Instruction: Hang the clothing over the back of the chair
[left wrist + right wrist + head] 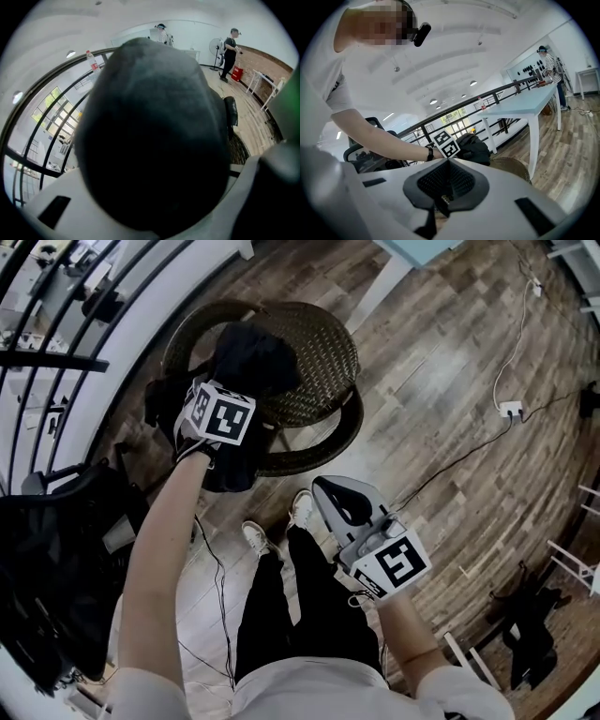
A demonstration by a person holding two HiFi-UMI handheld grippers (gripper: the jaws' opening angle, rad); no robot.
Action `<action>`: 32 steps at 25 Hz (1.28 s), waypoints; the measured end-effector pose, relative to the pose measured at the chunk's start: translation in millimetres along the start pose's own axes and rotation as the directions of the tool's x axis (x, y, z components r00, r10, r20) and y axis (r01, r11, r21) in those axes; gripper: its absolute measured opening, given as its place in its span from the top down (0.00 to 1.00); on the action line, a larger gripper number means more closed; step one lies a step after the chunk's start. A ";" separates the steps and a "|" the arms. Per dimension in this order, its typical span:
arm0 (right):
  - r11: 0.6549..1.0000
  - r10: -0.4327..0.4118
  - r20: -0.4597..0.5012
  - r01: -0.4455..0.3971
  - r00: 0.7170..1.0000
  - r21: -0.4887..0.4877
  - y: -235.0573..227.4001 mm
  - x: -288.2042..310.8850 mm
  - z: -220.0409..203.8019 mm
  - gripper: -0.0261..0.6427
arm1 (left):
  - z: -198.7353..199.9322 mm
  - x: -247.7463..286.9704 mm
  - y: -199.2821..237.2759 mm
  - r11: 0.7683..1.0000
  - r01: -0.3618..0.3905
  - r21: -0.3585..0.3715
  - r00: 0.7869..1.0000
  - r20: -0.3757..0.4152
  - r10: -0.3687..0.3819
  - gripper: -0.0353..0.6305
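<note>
The black garment [251, 354] fills nearly the whole left gripper view, so the left tool's [230, 399] pads are buried under dark cloth and only the pale jaw bodies show at either side of the bundle. In the head view that tool's tips are likewise lost in the fabric below its marker cube. The jaws stand at a narrow gap with the bunched garment pressed between them. The garment lies across the left part of the round wicker chair [323, 357], with a fold hanging down past the chair's near rim. Whether it rests on the chair's back I cannot tell from above. The right tool [328, 493] is held near the person's legs, apart from the chair. Its jaws are together and nothing is between them. A black bag [56, 559] at the left edge is partly cut off, and a thin cable [469, 451] crosses the wood floor [441, 352].
</note>
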State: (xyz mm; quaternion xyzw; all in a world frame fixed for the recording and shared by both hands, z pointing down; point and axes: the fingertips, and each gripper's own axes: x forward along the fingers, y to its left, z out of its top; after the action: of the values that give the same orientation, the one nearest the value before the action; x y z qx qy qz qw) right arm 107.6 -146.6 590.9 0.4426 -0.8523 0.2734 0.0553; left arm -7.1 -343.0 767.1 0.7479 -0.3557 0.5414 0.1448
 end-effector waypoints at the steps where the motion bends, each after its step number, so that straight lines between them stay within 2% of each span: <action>1: 1.000 -0.002 0.000 0.002 1.000 -0.001 -0.9 0.1 0.4 0.93 | -2.2 5.5 -1.7 1.000 -0.001 0.018 1.000 -0.025 0.002 0.68; 5: 1.000 -0.018 0.001 0.018 1.000 0.004 -10.7 -0.3 2.0 0.93 | -9.6 23.7 -7.5 0.996 -0.018 0.082 0.994 -0.107 0.027 0.65; 7: 1.000 -0.024 -0.001 0.024 1.000 0.010 -15.1 0.1 1.3 0.93 | -14.6 31.8 -12.9 0.990 -0.024 0.140 0.989 -0.144 0.044 0.63; 10: 1.000 -0.024 -0.001 0.024 1.000 0.013 -19.2 1.9 1.8 0.93 | -23.4 43.8 -21.1 0.971 -0.021 0.237 0.978 -0.197 0.070 0.60; 14: 1.000 -0.026 0.000 0.026 1.000 0.011 -24.6 3.7 4.6 0.93 | -36.5 58.1 -30.9 0.945 0.010 0.326 0.956 -0.279 0.086 0.51; 21: 0.999 -0.038 0.006 0.038 0.999 0.007 -33.2 -2.1 7.4 0.93 | -60.4 75.7 -38.8 0.923 0.074 0.379 0.902 -0.420 0.100 0.44; 25: 0.999 -0.049 0.004 0.049 0.999 0.017 -36.7 -7.2 4.9 0.93 | -68.7 83.4 -46.8 0.909 0.137 0.393 0.875 -0.477 0.075 0.33; 28: 0.998 -0.054 0.003 0.054 0.999 0.023 -39.9 -10.2 3.0 0.93 | -69.7 86.8 -51.8 0.893 0.162 0.420 0.873 -0.483 0.069 0.25; 30: 0.998 -0.060 0.009 0.060 0.998 0.027 -42.5 -12.5 3.5 0.93 | -66.7 87.6 -53.6 0.873 0.156 0.461 0.880 -0.466 0.089 0.23; 32: 0.997 -0.066 0.017 0.065 0.998 0.031 -44.3 -14.6 5.3 0.93 | -61.3 88.4 -57.6 0.845 0.154 0.513 0.895 -0.435 0.101 0.23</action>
State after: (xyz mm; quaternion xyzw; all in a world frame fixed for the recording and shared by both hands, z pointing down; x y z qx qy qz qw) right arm 151.9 -159.1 600.0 0.4736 -0.8334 0.2804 0.0497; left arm 3.4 -298.7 880.2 0.6190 -0.1373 0.7731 0.0159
